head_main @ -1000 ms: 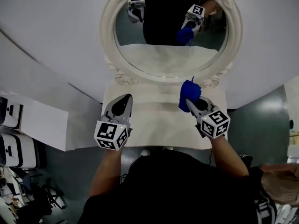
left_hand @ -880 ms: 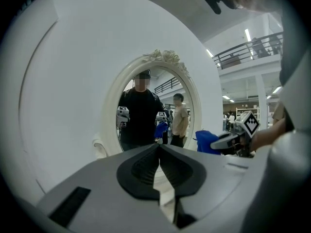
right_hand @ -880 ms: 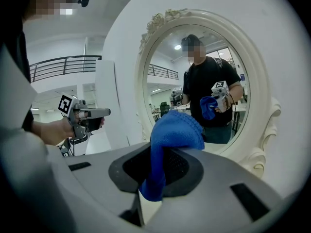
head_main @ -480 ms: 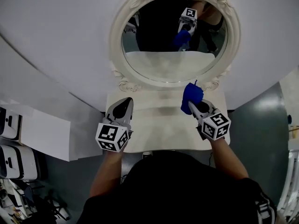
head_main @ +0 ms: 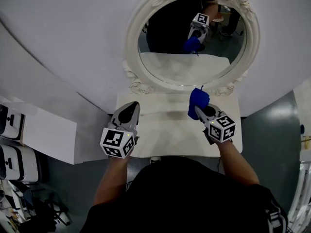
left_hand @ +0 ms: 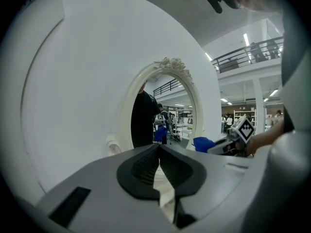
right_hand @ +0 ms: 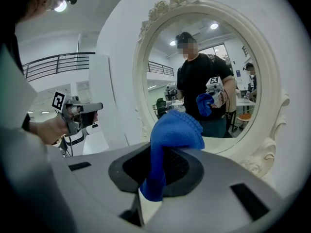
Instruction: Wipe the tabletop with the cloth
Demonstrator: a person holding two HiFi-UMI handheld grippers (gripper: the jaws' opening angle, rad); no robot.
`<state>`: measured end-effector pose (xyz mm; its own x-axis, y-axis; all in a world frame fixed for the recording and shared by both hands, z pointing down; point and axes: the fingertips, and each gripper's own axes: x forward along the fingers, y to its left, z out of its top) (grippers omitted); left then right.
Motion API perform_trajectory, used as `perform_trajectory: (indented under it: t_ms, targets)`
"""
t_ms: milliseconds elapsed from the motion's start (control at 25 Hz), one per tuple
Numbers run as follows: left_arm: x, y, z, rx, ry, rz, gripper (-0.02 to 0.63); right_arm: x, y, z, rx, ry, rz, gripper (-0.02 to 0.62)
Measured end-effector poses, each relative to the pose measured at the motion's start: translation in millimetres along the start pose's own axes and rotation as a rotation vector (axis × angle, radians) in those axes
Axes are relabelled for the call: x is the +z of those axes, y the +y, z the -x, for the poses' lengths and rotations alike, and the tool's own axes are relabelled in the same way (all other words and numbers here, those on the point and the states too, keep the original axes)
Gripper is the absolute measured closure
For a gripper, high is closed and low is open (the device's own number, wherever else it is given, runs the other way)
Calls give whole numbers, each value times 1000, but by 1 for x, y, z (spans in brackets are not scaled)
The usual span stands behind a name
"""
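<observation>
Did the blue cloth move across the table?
No, hardly. The blue cloth, held in the right gripper, is still just below-left of the mirror frame's lower right scroll; the camera shifted instead.

L claw point(head_main: 129, 106) closed, empty; R claw point(head_main: 199, 110) — clamping cloth point(head_main: 198, 99)

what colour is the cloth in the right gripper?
Blue. The cloth shows best in the right gripper view, pinched between the right gripper's jaws.
</observation>
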<state>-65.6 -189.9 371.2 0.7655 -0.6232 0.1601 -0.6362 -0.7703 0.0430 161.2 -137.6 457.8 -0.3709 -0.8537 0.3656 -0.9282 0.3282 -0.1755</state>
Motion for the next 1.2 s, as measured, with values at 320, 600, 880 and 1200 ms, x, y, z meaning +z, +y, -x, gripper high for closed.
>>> perform_trajectory:
  t_ms: [320, 600, 880, 1200]
  targets:
    - [-28, 45, 36, 88, 29, 27, 594, -36, 53, -85, 159, 92, 7, 557]
    - [-48, 81, 67, 173, 54, 62, 594, -72, 102, -162, 269, 188, 4, 557]
    - [-67, 109, 99, 236, 75, 91, 594, -127, 161, -231, 387, 344, -13, 557]
    - [-93, 139, 137, 302, 118, 127, 594, -191, 233, -291, 504, 494, -18, 555]
